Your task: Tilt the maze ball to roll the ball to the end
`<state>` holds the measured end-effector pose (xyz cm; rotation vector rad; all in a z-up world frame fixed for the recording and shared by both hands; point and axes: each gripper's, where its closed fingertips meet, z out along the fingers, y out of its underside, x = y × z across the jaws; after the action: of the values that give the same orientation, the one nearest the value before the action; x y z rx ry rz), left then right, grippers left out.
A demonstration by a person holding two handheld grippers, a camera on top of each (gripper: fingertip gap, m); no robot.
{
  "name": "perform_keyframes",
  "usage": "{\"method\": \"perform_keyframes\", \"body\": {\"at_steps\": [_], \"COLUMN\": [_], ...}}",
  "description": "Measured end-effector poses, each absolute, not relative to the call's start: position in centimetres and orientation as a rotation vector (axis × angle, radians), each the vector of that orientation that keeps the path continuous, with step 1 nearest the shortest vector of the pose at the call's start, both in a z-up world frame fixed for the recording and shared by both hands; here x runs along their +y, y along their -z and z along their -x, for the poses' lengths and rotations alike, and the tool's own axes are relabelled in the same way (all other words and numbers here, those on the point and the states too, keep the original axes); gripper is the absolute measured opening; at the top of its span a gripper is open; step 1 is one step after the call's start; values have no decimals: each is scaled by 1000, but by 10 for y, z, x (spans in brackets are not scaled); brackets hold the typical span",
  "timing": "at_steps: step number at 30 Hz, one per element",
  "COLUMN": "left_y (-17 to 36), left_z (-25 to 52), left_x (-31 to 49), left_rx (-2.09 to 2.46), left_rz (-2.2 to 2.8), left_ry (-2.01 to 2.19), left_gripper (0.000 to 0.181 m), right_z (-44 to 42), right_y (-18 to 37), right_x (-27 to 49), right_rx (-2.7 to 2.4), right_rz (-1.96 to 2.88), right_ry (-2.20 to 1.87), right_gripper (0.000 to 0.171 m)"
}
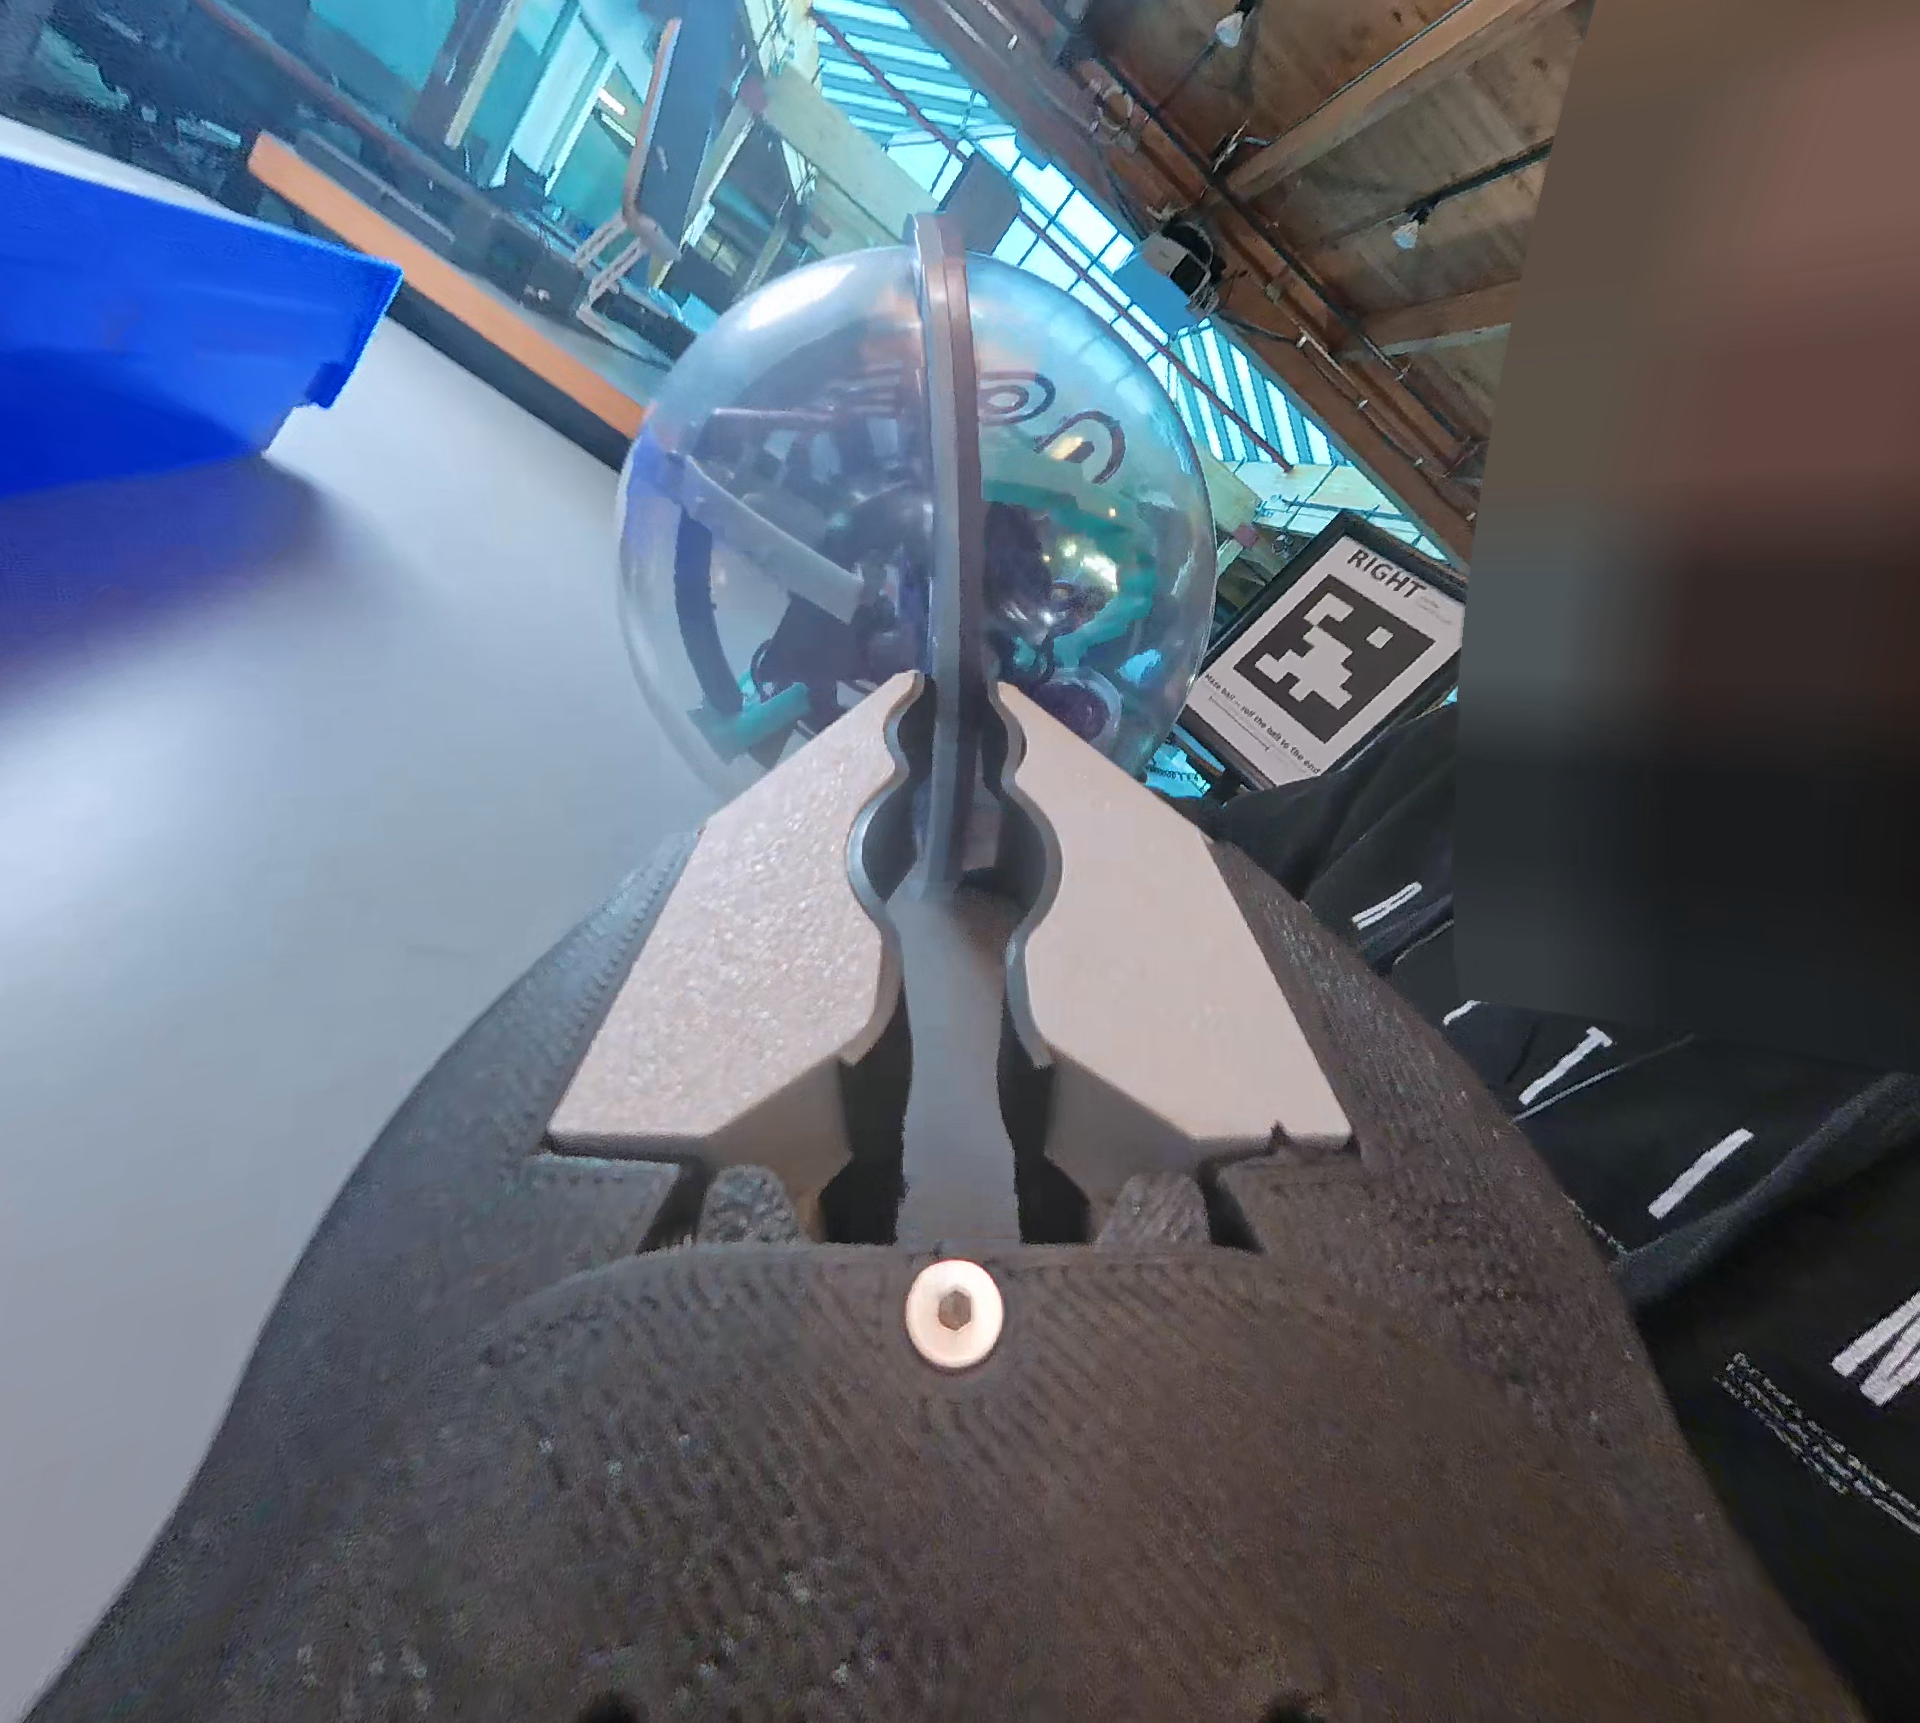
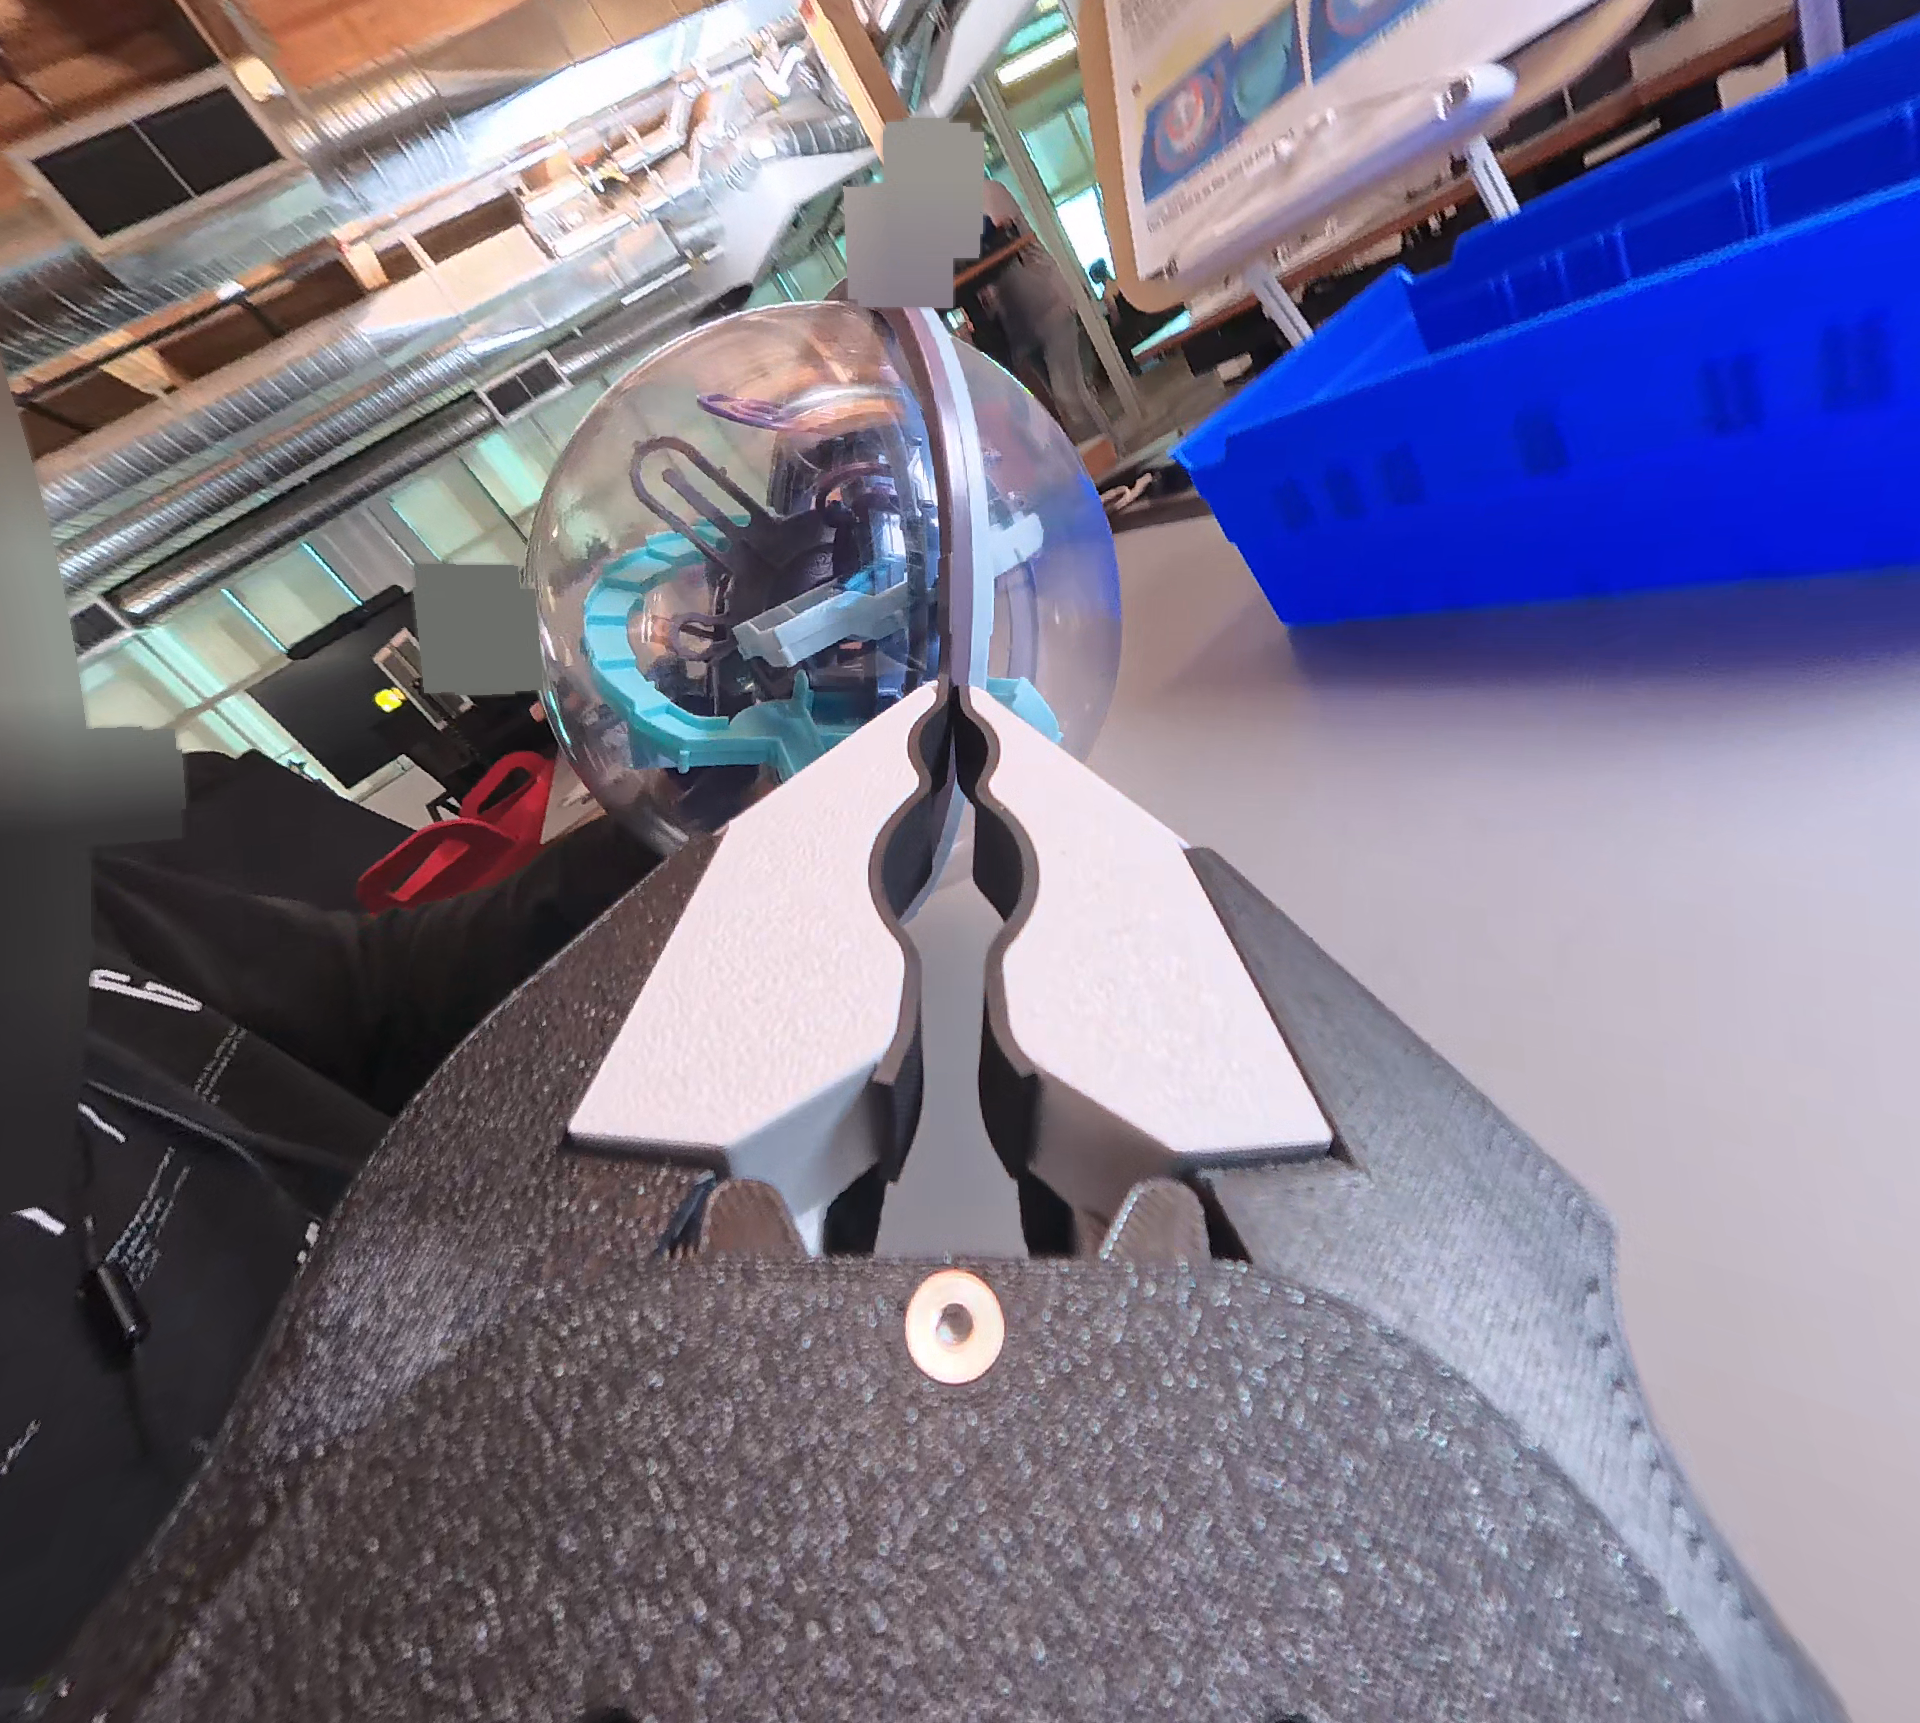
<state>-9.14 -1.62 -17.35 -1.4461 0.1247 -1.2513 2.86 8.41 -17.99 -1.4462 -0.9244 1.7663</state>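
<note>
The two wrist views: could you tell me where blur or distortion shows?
Left wrist view: maze ball fairly sharp, blue bin soft, ceiling lines bent by the wide lens. Right wrist view: poster board and ceiling smeared, maze ball crisp, blue bin mildly soft.

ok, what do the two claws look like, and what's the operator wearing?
Both match. The left claw and right claw each have two pale grey, wedge-shaped fingers with dark wavy inner pads, on a black textured printed body with one silver hex screw at centre. No cables visible. The person wears black clothing with white lettering and white stitching.
</note>
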Motion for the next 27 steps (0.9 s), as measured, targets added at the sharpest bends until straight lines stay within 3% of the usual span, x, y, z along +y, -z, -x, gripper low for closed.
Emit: {"method": "perform_keyframes", "body": {"at_steps": [27], "left_y": [232], "left_z": [93], "left_x": [-10], "left_rx": [28], "left_rz": [1819], "left_ry": [1305], "left_gripper": [7], "right_z": [-15], "right_y": [221], "right_x": [102], "right_rx": [-933], "right_rz": [1770], "right_ry": [-1660], "right_gripper": [0]}}
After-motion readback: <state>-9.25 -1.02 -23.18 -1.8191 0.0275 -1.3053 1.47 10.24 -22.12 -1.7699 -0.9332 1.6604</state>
